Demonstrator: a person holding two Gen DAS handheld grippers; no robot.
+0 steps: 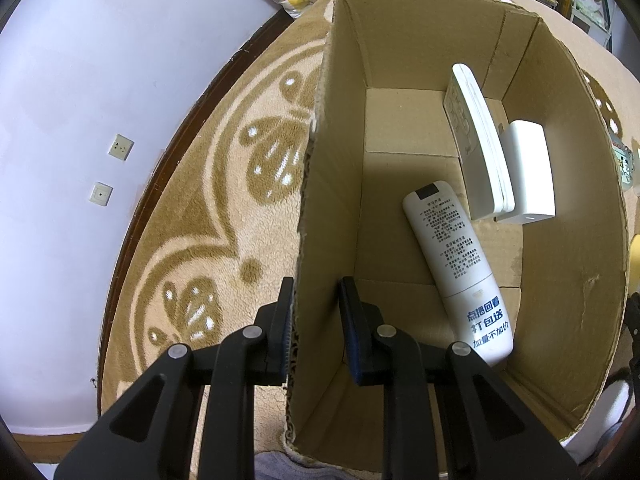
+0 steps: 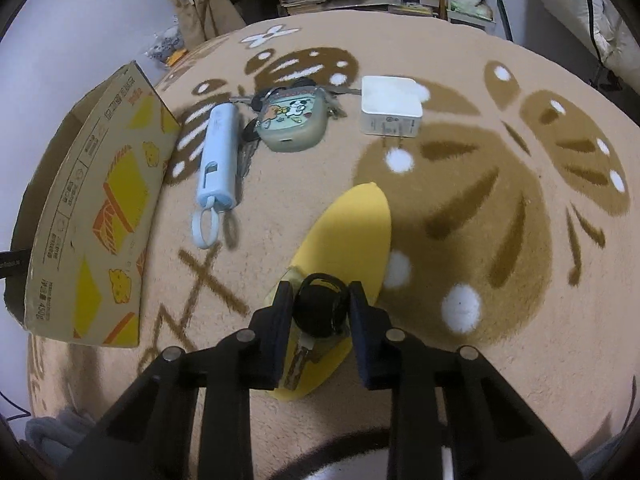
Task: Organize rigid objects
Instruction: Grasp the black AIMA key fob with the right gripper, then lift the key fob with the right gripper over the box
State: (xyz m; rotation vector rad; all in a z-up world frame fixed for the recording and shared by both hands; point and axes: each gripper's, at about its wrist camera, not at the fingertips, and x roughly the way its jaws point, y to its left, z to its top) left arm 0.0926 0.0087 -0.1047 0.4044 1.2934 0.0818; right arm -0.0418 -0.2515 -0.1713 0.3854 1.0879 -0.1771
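Pinching a black round knob (image 2: 320, 312) over a smooth yellow oval (image 2: 348, 236), our right claw (image 2: 320, 300) works; our left claw (image 1: 316, 320) straddles the corrugated box (image 1: 320, 200) wall, not quite pressed together.

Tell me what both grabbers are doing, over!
Left gripper astride the box wall, not clamped. Right gripper shut on black key with yellow tag. Nothing blocking.

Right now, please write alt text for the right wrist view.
The right gripper holds a black-headed key over a yellow pouch on a patterned blanket. Beyond lie a blue power bank, a charger and a cardboard box.
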